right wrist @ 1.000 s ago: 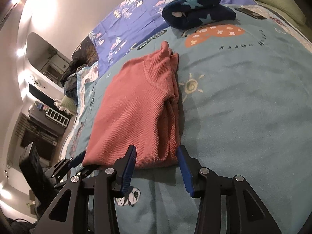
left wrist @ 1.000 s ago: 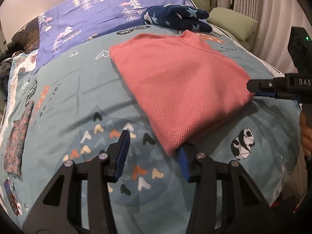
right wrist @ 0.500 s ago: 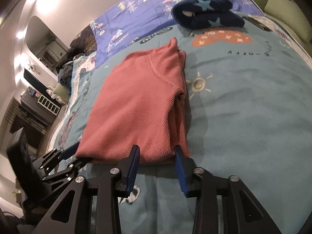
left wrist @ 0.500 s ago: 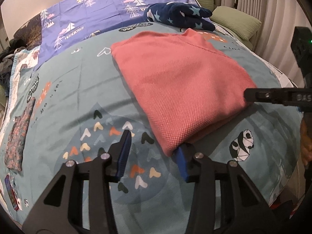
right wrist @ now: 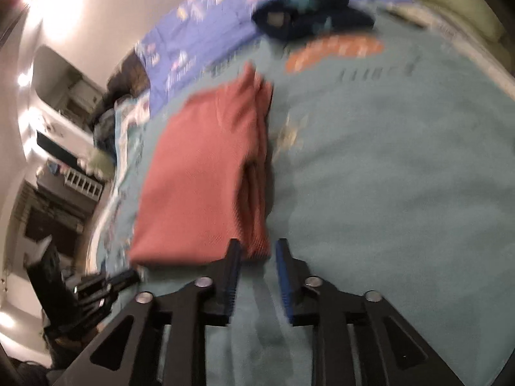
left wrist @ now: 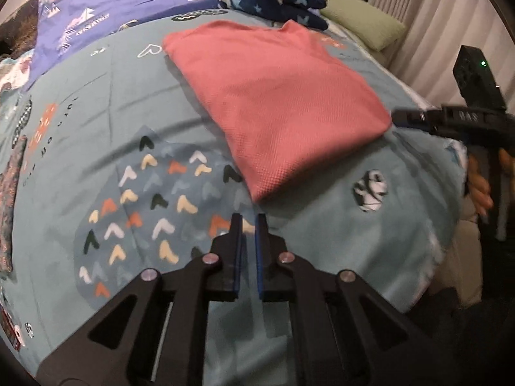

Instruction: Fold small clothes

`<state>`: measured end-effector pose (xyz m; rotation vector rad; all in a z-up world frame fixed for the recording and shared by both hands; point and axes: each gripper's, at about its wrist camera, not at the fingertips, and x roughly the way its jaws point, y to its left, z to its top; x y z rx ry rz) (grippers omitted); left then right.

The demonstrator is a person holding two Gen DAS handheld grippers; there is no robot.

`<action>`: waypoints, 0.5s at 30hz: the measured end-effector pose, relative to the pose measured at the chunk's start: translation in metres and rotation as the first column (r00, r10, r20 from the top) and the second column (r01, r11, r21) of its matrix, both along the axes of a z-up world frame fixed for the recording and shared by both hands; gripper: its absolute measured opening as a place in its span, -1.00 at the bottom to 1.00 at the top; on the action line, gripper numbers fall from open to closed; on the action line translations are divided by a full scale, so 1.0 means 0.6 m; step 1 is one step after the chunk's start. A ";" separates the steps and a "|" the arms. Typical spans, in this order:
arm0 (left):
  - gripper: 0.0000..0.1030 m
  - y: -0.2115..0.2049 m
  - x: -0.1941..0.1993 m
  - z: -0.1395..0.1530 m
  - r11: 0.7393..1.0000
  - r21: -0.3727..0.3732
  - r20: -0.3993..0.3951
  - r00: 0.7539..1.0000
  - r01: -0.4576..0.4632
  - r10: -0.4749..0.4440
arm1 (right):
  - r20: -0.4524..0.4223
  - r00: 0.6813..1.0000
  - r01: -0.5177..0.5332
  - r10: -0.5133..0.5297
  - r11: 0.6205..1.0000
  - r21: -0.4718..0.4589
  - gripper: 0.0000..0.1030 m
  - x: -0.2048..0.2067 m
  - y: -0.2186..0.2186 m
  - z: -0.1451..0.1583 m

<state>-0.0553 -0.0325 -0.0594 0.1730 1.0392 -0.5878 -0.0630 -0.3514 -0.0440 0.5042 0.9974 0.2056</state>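
A folded pink knit garment (left wrist: 276,103) lies flat on the teal bedspread (left wrist: 96,103). My left gripper (left wrist: 248,222) is shut with nothing in it, its tips just short of the garment's near corner. In the blurred right wrist view, the garment (right wrist: 199,173) reaches toward my right gripper (right wrist: 257,246). That gripper's jaws are opening, and the garment's near right corner sits at the gap between the tips without being pinched. The right gripper (left wrist: 399,117) also shows beside the garment's right corner. The left gripper (right wrist: 128,276) appears off the garment's lower left corner.
A navy garment with stars (left wrist: 273,0) lies beyond the pink one, against a purple sheet (left wrist: 112,3). A green pillow (left wrist: 363,22) and curtains stand at the far right. The bed's edge (left wrist: 450,225) drops off on the right. A dark patterned cloth (left wrist: 9,193) lies at the left.
My left jaws went from wide apart to shut and drew back off the garment's near corner. My right jaws narrowed, and the right view has turned blurry.
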 end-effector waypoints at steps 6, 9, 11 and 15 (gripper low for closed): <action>-0.72 0.020 0.039 0.052 0.980 -0.194 0.003 0.999 -0.048 0.050 | 0.069 0.998 0.007 -0.008 1.000 0.025 -0.13 0.027 -0.009 0.030; -0.72 -0.004 0.063 0.028 0.980 -0.189 -0.018 0.998 -0.061 0.059 | 0.046 0.998 -0.039 0.037 0.999 0.026 -0.13 0.044 0.018 0.004; -0.49 -0.022 0.070 -0.013 0.996 -0.067 -0.033 0.998 -0.056 0.053 | -0.007 0.998 -0.055 0.055 0.998 -0.024 -0.15 0.054 0.033 -0.022; -0.38 -0.005 0.066 -0.018 0.993 -0.095 -0.029 0.997 -0.069 0.067 | -0.022 0.998 -0.058 0.057 0.998 -0.040 -0.24 0.046 0.023 -0.044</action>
